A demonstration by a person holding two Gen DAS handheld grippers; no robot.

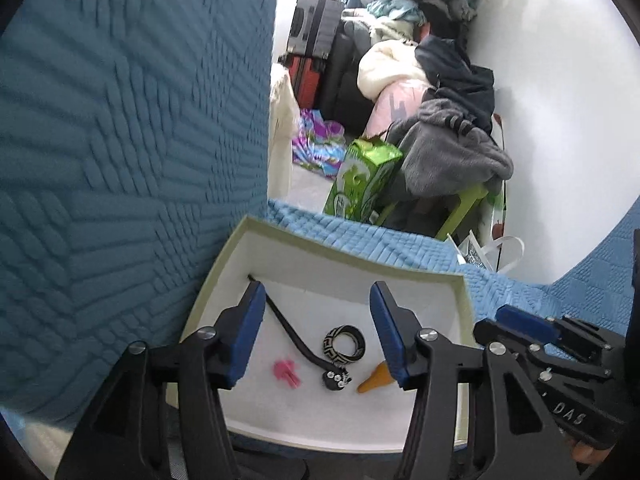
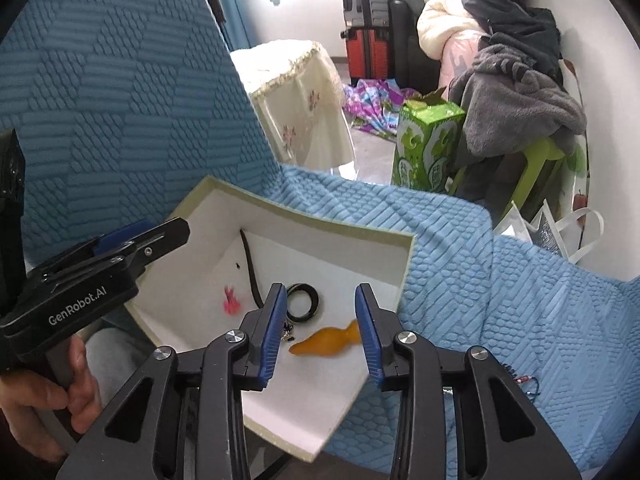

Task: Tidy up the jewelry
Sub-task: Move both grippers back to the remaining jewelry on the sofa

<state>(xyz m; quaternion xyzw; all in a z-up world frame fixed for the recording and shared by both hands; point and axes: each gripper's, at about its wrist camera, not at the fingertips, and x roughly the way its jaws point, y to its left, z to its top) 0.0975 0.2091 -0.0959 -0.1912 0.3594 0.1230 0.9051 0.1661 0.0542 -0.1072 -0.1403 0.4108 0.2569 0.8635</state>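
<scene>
A white box with a cream rim rests on a blue textured sofa. Inside lie a black cord with a beaded charm, a patterned black ring, a small pink piece and an orange cone-shaped piece. My left gripper hovers open over the cord and ring, holding nothing. My right gripper stands open above the orange piece, its pads clear of it.
The sofa back rises at the left. A small beaded trinket lies on the seat to the right of the box. Beyond the sofa edge stand a green carton, suitcases and heaped clothes. A hand holds the left gripper's handle.
</scene>
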